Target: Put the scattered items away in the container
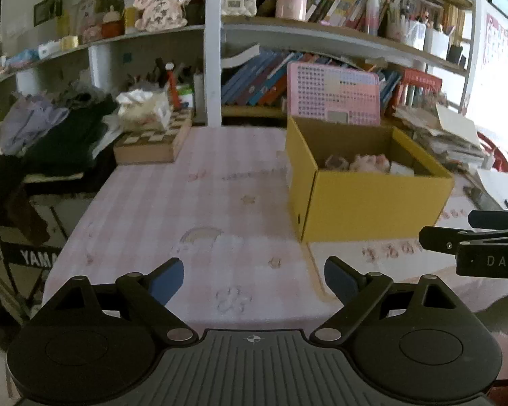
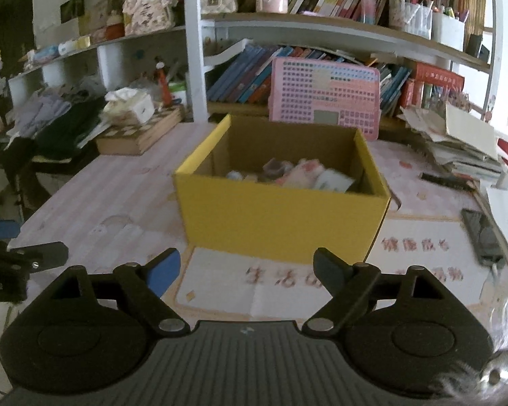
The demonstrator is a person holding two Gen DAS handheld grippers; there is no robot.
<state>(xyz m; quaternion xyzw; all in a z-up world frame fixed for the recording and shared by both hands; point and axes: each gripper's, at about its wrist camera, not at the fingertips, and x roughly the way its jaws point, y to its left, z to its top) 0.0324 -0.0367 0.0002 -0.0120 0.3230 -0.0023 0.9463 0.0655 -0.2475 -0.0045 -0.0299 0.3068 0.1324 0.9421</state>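
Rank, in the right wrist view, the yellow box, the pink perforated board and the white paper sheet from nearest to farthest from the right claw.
From the right claw, which is open and empty:
1. White paper sheet, flat on the table right under the fingertips.
2. Yellow box, straight ahead, resting on the sheet's far edge.
3. Pink perforated board, upright behind the box, against the bookshelf.

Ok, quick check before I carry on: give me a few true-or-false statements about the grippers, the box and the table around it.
1. The left gripper holds a toy. False: its jaws are open and empty.
2. The yellow cardboard box already contains several small items. True.
3. The right gripper is open with nothing between its jaws. True.
4. The box is closed with a lid. False: its top is open.
5. A pink perforated board stands behind the box. True.
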